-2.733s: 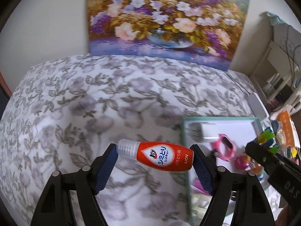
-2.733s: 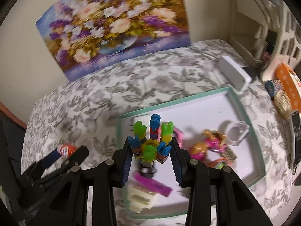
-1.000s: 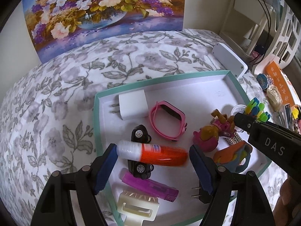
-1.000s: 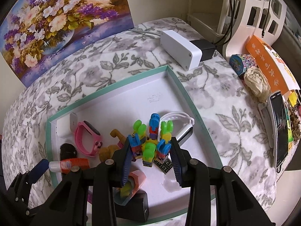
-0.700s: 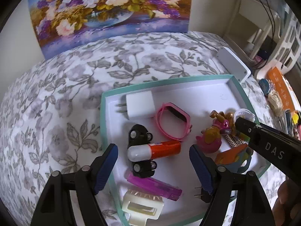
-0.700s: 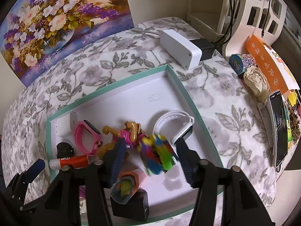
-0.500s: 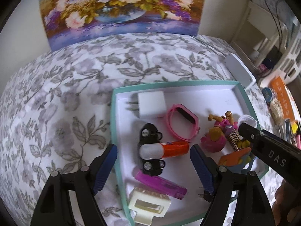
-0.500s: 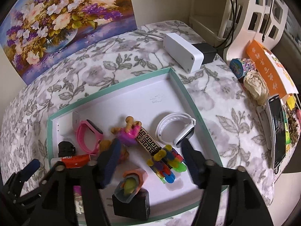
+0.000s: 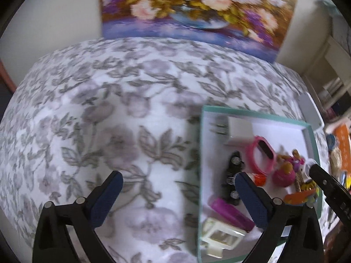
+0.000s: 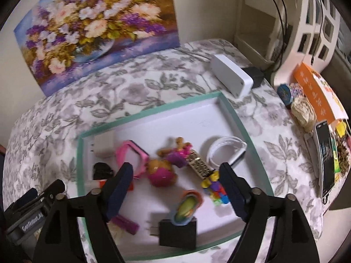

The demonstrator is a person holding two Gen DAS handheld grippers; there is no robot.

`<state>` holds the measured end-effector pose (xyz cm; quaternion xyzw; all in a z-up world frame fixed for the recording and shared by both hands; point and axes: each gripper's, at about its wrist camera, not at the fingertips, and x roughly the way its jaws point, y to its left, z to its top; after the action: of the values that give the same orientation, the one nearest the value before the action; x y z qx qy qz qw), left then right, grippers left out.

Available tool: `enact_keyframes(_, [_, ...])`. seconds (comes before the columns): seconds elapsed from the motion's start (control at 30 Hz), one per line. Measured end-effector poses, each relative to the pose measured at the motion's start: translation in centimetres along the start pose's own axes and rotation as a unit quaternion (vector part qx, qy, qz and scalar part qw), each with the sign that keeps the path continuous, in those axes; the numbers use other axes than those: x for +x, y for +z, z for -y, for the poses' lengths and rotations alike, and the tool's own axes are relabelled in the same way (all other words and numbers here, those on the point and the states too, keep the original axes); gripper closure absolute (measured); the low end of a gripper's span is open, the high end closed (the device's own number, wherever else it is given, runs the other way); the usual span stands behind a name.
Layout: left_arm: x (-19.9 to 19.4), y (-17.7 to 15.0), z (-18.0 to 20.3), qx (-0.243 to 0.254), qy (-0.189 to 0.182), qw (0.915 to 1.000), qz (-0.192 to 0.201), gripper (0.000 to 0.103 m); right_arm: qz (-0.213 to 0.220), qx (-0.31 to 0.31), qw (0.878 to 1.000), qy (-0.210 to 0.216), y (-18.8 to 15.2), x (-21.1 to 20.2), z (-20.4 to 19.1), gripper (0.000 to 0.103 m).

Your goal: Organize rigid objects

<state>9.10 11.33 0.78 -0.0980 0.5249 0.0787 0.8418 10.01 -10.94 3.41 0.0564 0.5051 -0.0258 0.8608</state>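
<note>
a: fig. 1, both wrist views. where do the claws stand, and what do they carry?

b: the left claw is spread wide with nothing between its blue pads; it hangs over the flowered cloth of the counter, just left of the tray. the right claw is likewise wide apart and empty, poised over the tray's middle.

a: and the rigid objects?

b: all gathered inside the teal-rimmed tray: white charger, pink watch, black toy car, orange-and-white bottle lying beside the car, purple lighter, cream hair clip, pink doll figure, white band, block toy, black adapter. (the left view is blurred, so fine detail is unsure.)

a: why that arrangement?

b: judged from the task, the tray serves as the collection point; loose items lie flat on its floor, the rim keeping them from rolling off. with both claws empty, the sorting looks far along.

a: surroundings?

b: a grey leaf-print cloth covers the counter; a flower painting leans on the wall behind. a white box, a phone and orange packaging sit to the right, outside the tray, near white shelving.
</note>
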Motion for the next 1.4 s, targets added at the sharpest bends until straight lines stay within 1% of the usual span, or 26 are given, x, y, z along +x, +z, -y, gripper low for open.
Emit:
enact_keyframes(0.1, [-0.5, 0.0, -1.2, -0.012, 0.012, 0.9998, 0.012, 0.000, 0.008, -0.016, 1.000, 0.002, -0.4, -0.6, -1.3, 0.016])
enact_keyframes(0.2, [-1.0, 0.0, -2.3, -0.024, 0.021, 0.9993, 0.018, 0.000, 0.006, -0.025, 1.000, 0.008, -1.0, -1.0, -2.3, 0.016])
enact_keyframes(0.3, [-1.2, -0.2, -3.1, -0.030, 0.025, 0.9991, 0.018, 0.000, 0.003, -0.034, 0.999, 0.010, -1.7, -1.2, -3.1, 0.016])
enact_keyframes(0.43, [-1.7, -1.0, -3.9, -0.033, 0.019, 0.9992, 0.014, 0.000, 0.000, -0.044, 0.999, 0.006, -2.9, -1.5, -4.1, 0.016])
enact_keyframes(0.5, [-2.0, -1.3, -4.1, -0.033, 0.023, 0.9991, 0.011, 0.000, -0.004, -0.049, 0.999, 0.007, -3.5, -1.7, -4.5, 0.016])
enact_keyframes(0.6, [-2.4, -1.8, -4.3, -0.030, 0.034, 0.9989, 0.005, 0.000, -0.008, -0.053, 0.999, 0.007, -4.2, -2.0, -4.7, 0.016])
enact_keyframes(0.7, [-3.2, -2.5, -4.4, -0.029, 0.047, 0.9984, 0.014, 0.000, -0.008, -0.053, 0.999, 0.008, -4.9, -2.6, -4.8, 0.016])
enact_keyframes(0.83, [-4.0, -3.1, -4.8, -0.023, 0.055, 0.9980, 0.021, 0.000, -0.008, -0.048, 0.999, 0.007, -5.8, -3.3, -4.7, 0.016])
enact_keyframes(1.03, [-5.4, -4.5, -5.0, -0.016, 0.074, 0.9967, 0.030, 0.000, -0.019, -0.040, 0.999, 0.009, -7.1, -3.7, -4.6, 0.016])
enact_keyframes(1.2, [-6.4, -5.7, -5.0, -0.003, 0.076, 0.9964, 0.037, 0.000, -0.039, -0.043, 0.998, 0.004, -8.4, -3.4, -4.5, 0.016])
enact_keyframes(1.4, [-7.4, -7.3, -4.7, 0.019, 0.083, 0.9955, 0.042, 0.000, -0.040, -0.038, 0.998, 0.000, -9.5, -4.0, -4.2, 0.016])
